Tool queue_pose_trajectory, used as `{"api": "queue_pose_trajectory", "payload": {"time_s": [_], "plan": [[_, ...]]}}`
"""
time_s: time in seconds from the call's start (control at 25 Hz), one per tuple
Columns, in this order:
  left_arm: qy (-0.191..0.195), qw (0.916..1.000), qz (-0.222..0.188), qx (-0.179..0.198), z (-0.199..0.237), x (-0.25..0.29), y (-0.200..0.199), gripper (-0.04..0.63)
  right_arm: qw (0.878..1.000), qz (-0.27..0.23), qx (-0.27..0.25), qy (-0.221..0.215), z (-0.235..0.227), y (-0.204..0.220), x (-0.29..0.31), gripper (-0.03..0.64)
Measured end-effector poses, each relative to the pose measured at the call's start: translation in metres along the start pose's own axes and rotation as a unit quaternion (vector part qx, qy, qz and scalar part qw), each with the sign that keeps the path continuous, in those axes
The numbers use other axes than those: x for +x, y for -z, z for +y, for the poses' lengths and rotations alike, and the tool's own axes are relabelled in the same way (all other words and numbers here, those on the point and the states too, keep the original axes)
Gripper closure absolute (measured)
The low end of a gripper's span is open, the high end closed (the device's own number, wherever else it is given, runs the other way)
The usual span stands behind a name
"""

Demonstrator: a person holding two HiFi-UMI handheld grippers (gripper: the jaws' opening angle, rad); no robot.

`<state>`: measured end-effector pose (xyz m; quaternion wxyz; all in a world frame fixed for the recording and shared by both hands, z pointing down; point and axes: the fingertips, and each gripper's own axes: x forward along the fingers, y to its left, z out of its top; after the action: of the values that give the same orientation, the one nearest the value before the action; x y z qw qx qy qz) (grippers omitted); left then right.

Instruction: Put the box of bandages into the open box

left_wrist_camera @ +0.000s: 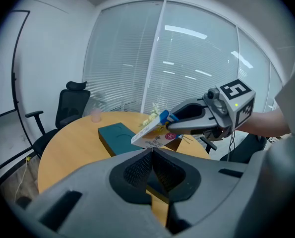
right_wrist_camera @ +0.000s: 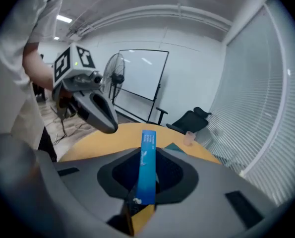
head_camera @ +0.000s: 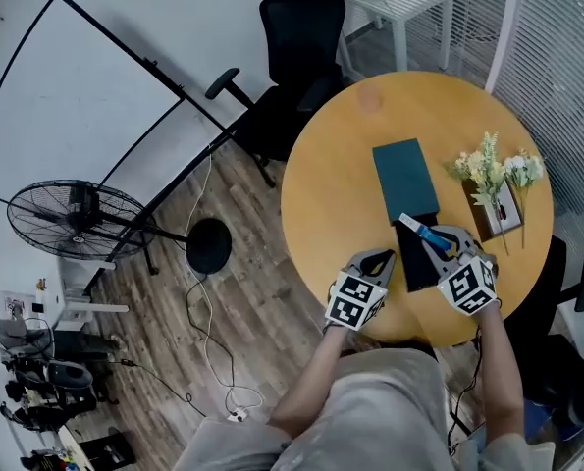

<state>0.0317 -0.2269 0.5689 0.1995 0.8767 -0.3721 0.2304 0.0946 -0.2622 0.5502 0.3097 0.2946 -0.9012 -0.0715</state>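
Round wooden table [head_camera: 336,189] fills my head view, and both tongs work at its near edge. On my feed the right gripper [head_camera: 439,238] has its jaws narrowed onto the bandage box [right_wrist_camera: 147,167], pinching it by its flat faces so the blue edge stands up between the pads. From the left gripper view that box hangs tilted in the air, white printed face toward me, clear of the tabletop. My left gripper [left_wrist_camera: 151,155] has its jaws pressed together with nothing between them, and it sits just beside the right one, on its left. Right below the held bandage box lies the open box [head_camera: 417,268], a dark tray running from between the two tongs toward the table's middle. A teal piece [head_camera: 405,177] lies flat at its far end; I cannot tell whether the two are joined. Off to the right of that, near the table's rim, are pale flowers [head_camera: 493,170]. Beyond the table stands a black chair [head_camera: 296,37], with a fan [head_camera: 76,219] and whiteboard [head_camera: 76,96] off to the left.
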Motion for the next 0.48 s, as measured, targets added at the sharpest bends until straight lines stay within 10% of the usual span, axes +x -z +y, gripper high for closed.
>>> {"api": "queue_pose_trajectory", "payload": {"time_s": [0.48], "plan": [[-0.018,0.9992,-0.012,-0.033,0.005,0.011,0.026,0.584,0.988,0.032,-0.143,-0.049,0.022,0.037,0.024,0.548]]}}
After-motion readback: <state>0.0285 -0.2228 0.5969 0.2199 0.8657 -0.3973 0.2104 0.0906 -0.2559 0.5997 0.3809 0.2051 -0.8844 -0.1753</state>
